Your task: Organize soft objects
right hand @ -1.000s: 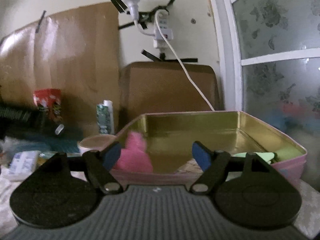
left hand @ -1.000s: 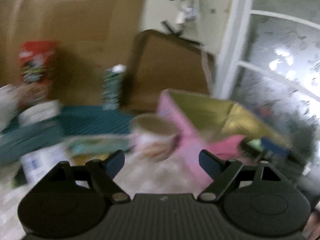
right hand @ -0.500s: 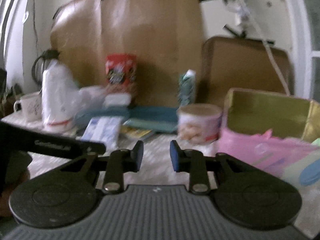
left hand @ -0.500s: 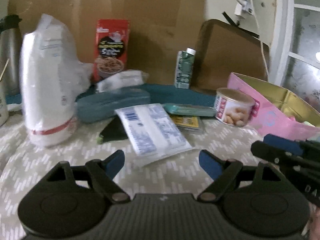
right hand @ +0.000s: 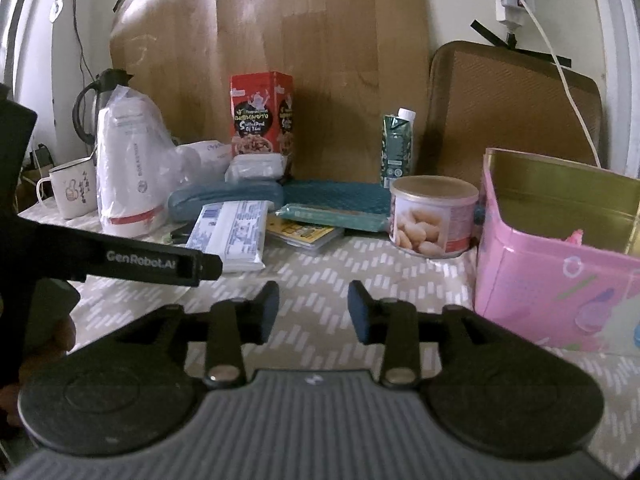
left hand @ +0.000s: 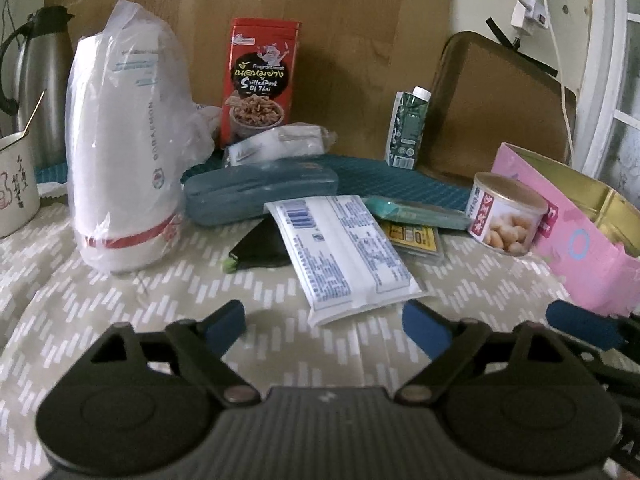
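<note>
Both hand-held grippers, the left hand-held gripper (left hand: 324,322) wide and just opening further, the right hand-held gripper (right hand: 313,306) narrow, empty and reopening slightly, have swung from the pink tin (right hand: 560,276) toward the white soft pack (left hand: 344,248) on the table (left hand: 100,300), seemingly next.

Dim indoor light, daylight from window at right; fisheye bending edges; slight softness.

Red snack box (left hand: 262,80), peanut can (left hand: 505,214), mug (left hand: 14,184), thermos (left hand: 38,76)
</note>
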A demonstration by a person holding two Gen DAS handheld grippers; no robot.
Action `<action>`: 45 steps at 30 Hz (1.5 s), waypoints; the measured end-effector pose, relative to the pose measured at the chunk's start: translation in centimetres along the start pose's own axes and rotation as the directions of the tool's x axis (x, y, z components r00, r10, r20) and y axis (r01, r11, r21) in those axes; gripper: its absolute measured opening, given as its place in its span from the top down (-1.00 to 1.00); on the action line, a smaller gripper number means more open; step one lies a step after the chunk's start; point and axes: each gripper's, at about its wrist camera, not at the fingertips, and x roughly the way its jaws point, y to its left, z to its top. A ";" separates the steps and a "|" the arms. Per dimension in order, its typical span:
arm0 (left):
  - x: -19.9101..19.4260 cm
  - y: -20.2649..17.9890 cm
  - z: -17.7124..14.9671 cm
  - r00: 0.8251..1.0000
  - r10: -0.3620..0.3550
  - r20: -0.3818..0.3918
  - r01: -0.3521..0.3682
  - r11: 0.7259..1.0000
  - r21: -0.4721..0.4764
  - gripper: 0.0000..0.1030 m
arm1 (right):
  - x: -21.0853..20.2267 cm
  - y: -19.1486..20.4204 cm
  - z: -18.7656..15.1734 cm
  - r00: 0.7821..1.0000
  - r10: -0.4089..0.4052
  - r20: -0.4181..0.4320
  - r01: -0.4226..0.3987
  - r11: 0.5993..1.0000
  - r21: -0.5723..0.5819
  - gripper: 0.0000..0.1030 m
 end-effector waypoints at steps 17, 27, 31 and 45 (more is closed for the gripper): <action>0.2 0.0 0.2 1.000 0.008 0.000 -0.008 1.000 0.020 -0.85 | -0.4 -0.3 0.0 0.999 0.017 0.040 -0.018 0.999 0.029 -0.01; -0.5 -0.1 0.1 0.999 0.000 0.042 -0.002 1.000 0.028 -0.96 | -0.5 -0.3 0.0 0.999 0.023 0.043 -0.025 0.999 0.035 -0.08; -0.8 -0.2 0.1 0.998 -0.006 0.061 0.004 0.999 0.036 -0.99 | -0.6 -0.4 0.0 0.998 0.027 0.049 -0.029 0.999 0.041 -0.08; -0.8 0.5 0.3 0.997 -0.047 0.059 0.047 0.999 0.001 -0.99 | 0.0 -0.6 0.1 0.999 0.042 0.011 -0.043 0.998 0.055 -0.08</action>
